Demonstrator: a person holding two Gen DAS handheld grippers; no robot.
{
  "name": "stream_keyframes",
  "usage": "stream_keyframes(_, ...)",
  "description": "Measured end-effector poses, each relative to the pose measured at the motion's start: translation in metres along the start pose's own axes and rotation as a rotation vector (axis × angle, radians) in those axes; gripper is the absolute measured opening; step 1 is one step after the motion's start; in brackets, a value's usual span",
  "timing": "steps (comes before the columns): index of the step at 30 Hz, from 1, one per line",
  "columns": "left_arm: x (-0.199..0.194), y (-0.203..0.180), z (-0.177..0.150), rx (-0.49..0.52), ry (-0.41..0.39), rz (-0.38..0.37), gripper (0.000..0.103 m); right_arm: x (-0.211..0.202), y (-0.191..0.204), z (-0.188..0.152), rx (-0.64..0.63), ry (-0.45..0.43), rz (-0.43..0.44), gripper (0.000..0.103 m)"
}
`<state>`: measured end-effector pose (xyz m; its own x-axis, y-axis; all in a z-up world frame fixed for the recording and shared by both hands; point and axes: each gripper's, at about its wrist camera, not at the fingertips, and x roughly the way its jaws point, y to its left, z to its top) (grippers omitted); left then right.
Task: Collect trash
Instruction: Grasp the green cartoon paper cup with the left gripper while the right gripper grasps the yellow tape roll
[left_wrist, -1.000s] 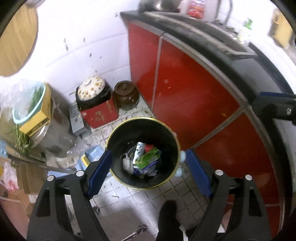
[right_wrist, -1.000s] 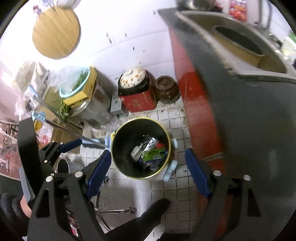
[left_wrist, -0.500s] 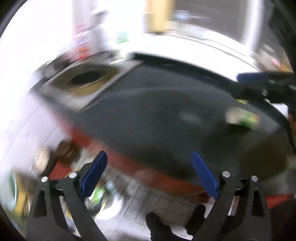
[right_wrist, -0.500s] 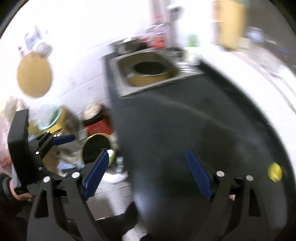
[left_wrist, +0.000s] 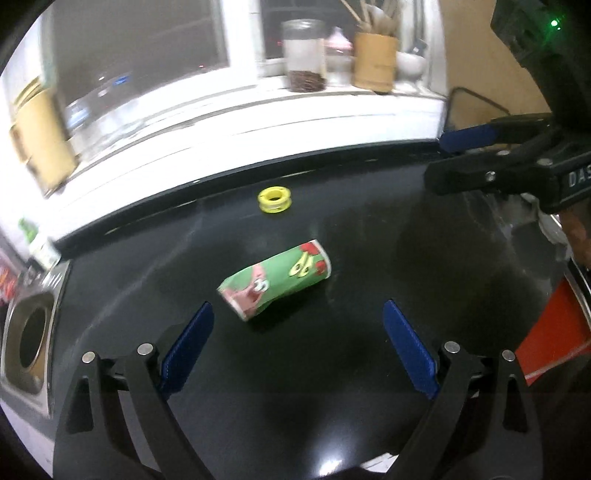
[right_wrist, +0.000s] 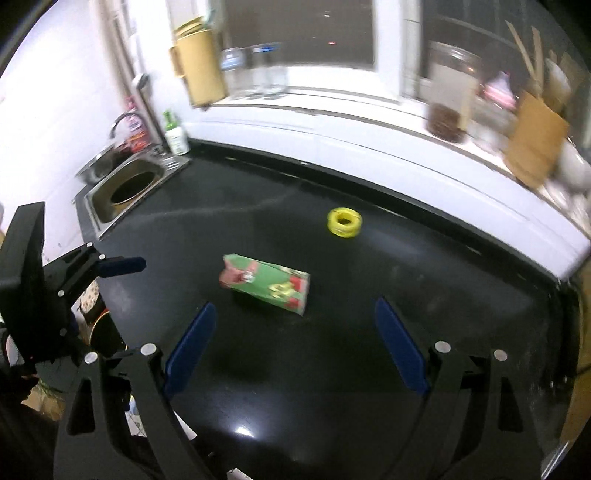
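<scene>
Carton (left_wrist: 275, 280) on counter (left_wrist: 369, 387) replaces earlier bin view

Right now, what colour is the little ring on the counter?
Yellow; the ring shows best in the left wrist view.

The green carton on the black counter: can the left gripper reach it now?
Probably yes. The green carton lies alone on the black counter, just ahead of the open left gripper, and nothing stands between them.
</scene>
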<state>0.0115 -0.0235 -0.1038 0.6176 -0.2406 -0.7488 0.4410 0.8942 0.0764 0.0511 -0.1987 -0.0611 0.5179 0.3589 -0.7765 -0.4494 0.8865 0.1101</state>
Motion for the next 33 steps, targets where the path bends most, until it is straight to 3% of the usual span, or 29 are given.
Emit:
stream_keyframes(9,0.051,0.008,0.006,0.086,0.073,0.019,0.090,0.025,-0.025,0.000,0.042,0.037,0.013,0.085)
stream_keyframes(20,0.134,0.023,0.013,0.302,0.140,-0.025,0.090,0.130,-0.038,0.036,-0.014,0.161,0.029,0.085)
stream_keyframes(30,0.189,0.044,0.010,0.268,0.177,-0.126,0.089,0.266,-0.050,0.078,-0.054,0.262,-0.002,0.085)
stream_keyframes(33,0.196,0.049,0.011,0.247,0.162,-0.143,0.082,0.292,-0.054,0.088,-0.056,0.259,-0.019,0.085)
